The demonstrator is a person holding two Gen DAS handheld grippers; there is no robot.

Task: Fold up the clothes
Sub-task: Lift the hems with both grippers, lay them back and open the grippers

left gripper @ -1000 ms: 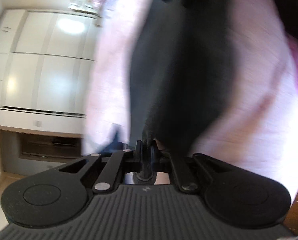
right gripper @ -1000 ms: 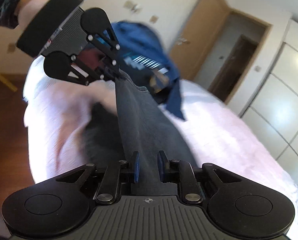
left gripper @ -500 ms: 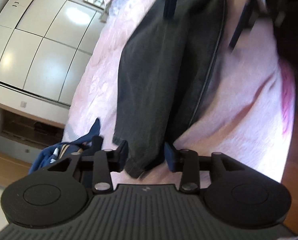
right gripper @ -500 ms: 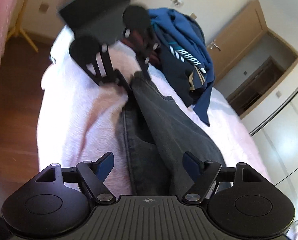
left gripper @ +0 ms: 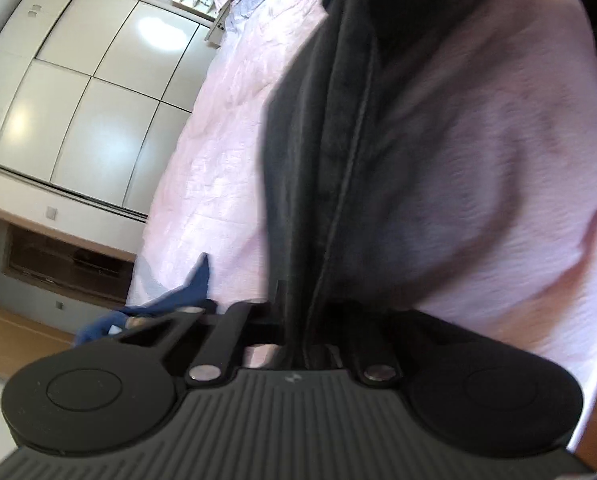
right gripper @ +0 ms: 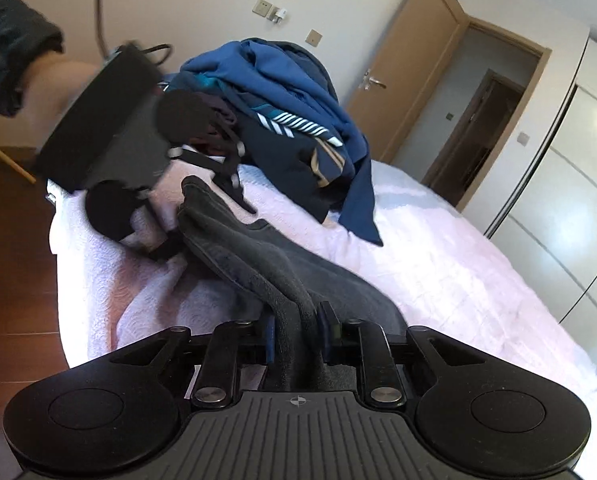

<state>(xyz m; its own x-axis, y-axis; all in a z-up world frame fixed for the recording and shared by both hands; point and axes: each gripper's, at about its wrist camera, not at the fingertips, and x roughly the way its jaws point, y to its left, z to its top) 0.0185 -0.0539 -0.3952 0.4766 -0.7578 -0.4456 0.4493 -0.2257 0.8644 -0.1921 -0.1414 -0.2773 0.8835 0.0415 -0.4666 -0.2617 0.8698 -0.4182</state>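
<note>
The dark grey trousers (right gripper: 258, 256) lie stretched along the pink bedspread (right gripper: 438, 264), running from the right gripper (right gripper: 298, 332) toward the heap of blue clothes (right gripper: 290, 120) at the far end of the bed. The right gripper has its blue-padded fingers (right gripper: 327, 326) drawn in narrow on a bunched fold of the trousers, the cloth rising thick between them. At the trousers' other end, just in front of the blue heap, the left gripper (right gripper: 202, 196) comes in from the side (blurred in the right wrist view), held by a person's hand (right gripper: 58, 76) below a dark sleeve (right gripper: 6, 64); its fingers sit against the hem. In the left wrist view the left gripper (left gripper: 298, 320) is closed on the trousers (left gripper: 318, 140), a seamed edge of the fabric passing straight between its fingers and leading up and away across the bedspread (left gripper: 478, 160). A corner of a blue garment (left gripper: 186, 288) pokes out beside the trousers, on the side nearest the white wardrobe (left gripper: 78, 100). Beyond the heap of blue clothes stand a wooden door (right gripper: 410, 72) and the wall with its switches (right gripper: 270, 10); dark wooden floor (right gripper: 14, 260) shows off the bed's near edge.
</note>
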